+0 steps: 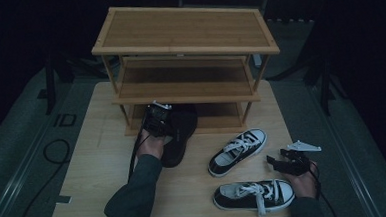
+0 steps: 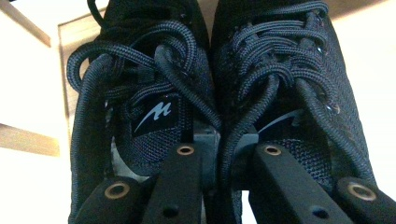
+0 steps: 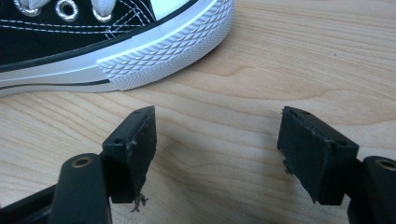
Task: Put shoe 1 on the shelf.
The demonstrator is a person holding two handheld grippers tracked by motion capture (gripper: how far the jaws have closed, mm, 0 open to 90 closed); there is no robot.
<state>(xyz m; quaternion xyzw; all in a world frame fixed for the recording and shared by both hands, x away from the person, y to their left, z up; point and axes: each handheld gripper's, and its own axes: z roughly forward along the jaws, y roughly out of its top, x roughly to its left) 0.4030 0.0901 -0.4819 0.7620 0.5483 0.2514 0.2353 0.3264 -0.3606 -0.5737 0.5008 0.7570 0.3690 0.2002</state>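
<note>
Now, left gripper (image 1: 157,121): clamped on the inner collars of the black trainers (image 2: 210,84), centre frame, pinching both together so they travel as one toward the shoe rack (image 1: 188,96).
Right gripper (image 3: 217,154): jaws apart, empty, parked lower right beside the canvas sneaker (image 3: 116,42).

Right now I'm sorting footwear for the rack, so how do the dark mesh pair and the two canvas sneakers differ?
The dark mesh pair is black all over, laces included; the canvas sneakers have white laces and white rubber soles. The mesh pair is pressed side by side, held by the left gripper at the rack's bottom shelf; the sneakers lie apart on the table, untouched, the open right gripper beside them. Both are lace-up shoes.
</note>
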